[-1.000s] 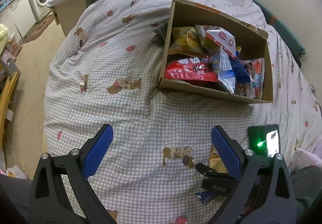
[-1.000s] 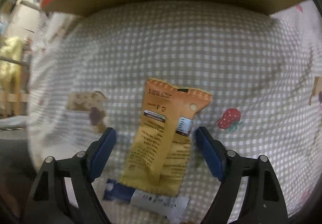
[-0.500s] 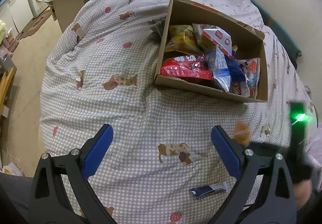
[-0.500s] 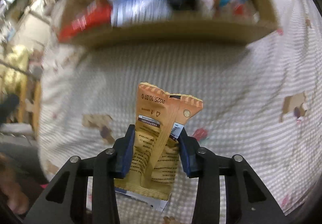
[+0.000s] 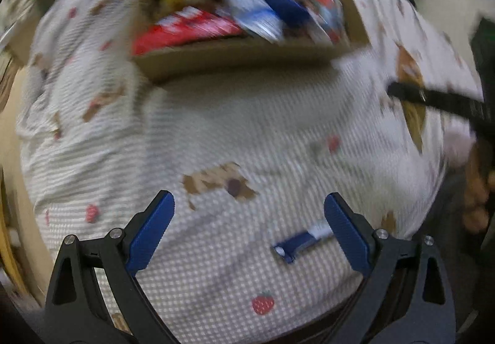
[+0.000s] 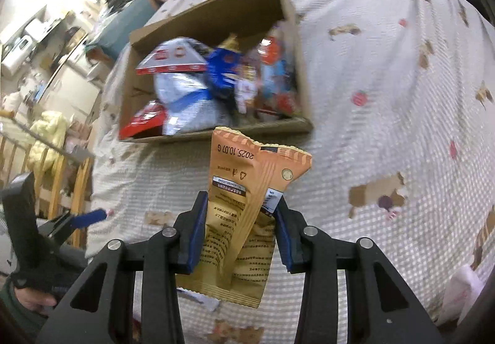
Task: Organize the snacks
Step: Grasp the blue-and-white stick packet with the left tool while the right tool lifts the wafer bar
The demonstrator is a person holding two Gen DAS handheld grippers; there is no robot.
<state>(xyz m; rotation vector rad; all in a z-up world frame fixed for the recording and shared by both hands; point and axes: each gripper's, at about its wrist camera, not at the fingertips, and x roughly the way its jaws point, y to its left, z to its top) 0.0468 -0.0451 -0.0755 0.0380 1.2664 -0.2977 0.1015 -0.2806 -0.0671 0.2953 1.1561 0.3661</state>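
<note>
Right now the orange snack packet is pinched between the blue pads of my right gripper, jaws closed on its lower half, its crimped top sticking up and forward, clear of the bed. Just beyond its top edge I see the near wall of the cardboard box, which sits on the bed and is already crowded with snacks: a red packet in the near left corner, a silver and blue bag beside it, more bright wrappers toward the right wall. My left gripper hangs over the bedspread with its jaws wide apart and nothing between the pads. Just inside its right pad a small blue and white packet lies flat on the checked cloth, close to the near edge of the bed. The left view is blurred, but the box shows farther up the bed.
</note>
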